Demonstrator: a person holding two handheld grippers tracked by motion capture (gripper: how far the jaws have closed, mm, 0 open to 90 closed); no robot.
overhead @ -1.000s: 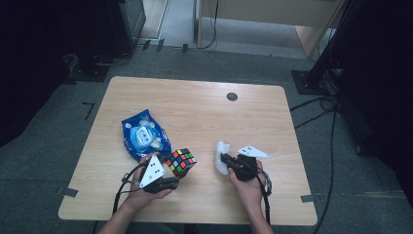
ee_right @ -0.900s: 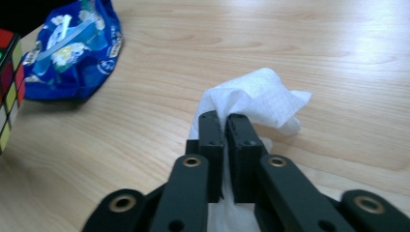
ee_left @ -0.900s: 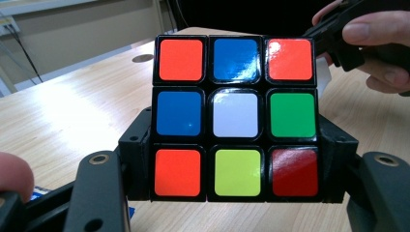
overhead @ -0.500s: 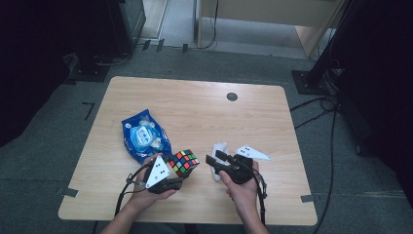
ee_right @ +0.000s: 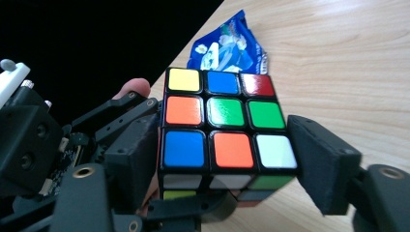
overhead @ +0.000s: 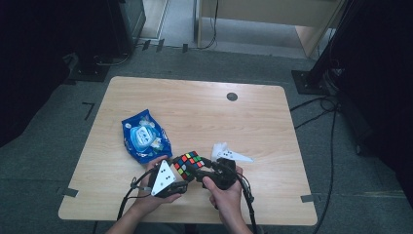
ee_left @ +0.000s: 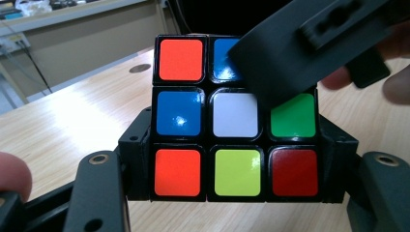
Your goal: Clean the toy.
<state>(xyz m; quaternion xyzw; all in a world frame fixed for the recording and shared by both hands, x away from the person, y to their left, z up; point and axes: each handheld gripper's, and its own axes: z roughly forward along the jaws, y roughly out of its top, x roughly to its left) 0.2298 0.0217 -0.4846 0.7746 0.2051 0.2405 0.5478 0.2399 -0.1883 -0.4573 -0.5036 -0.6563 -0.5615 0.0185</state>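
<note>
The puzzle cube (overhead: pixel 190 163) sits at six o'clock on the worktop (overhead: pixel 204 117), clamped by the left hand-held gripper (ee_left: pixel 232 159) low down, the right hand-held gripper (ee_right: pixel 227 159) closing on another layer — rigid, light, glossy-faced — so flat opposite sides grip best.

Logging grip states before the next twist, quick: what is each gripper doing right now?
Left gripper: shut on the puzzle cube, clamping its bottom layer.
Right gripper: jaws either side of the cube's top layer; contact on both sides cannot be told.
</note>
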